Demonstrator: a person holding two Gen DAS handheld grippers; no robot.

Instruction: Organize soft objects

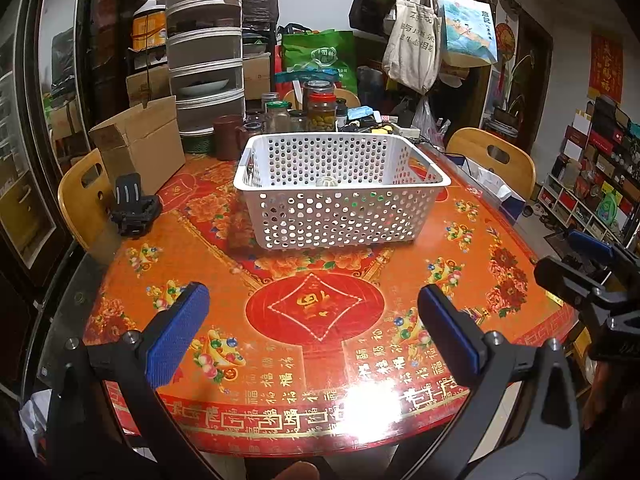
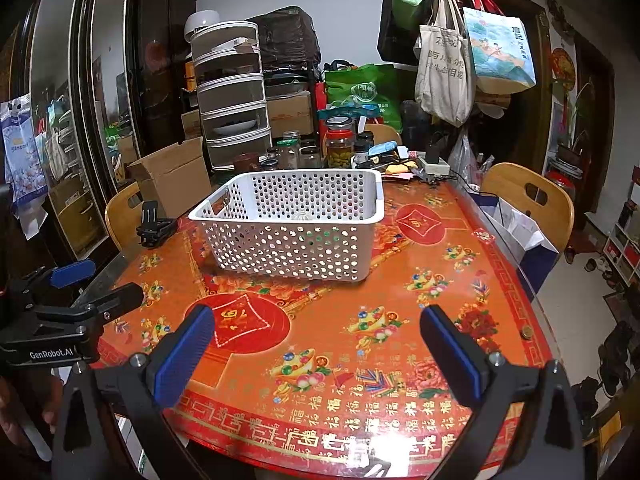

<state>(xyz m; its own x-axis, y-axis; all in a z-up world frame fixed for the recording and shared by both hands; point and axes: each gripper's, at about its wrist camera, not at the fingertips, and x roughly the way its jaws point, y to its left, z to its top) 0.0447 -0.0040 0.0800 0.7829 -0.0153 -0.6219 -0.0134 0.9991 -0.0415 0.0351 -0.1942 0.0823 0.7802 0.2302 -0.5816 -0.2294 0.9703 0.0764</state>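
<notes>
A white perforated plastic basket (image 1: 344,216) stands on the red-and-orange table (image 1: 320,320); it also shows in the right wrist view (image 2: 292,252). A small pale round soft object (image 1: 327,182) peeks over the basket's near wall from inside, and shows in the right wrist view (image 2: 301,216); green shows through the holes. My left gripper (image 1: 314,316) is open and empty, above the near table, well short of the basket. My right gripper (image 2: 316,340) is open and empty, to the right of the left one.
A black clamp mount (image 1: 134,210) and an open cardboard box (image 1: 140,148) sit at the table's left. Jars (image 1: 320,110), a brown mug (image 1: 228,136) and stacked covers (image 1: 206,52) crowd the far edge. Wooden chairs (image 1: 494,160) flank the table. A coin (image 2: 526,333) lies at the right rim.
</notes>
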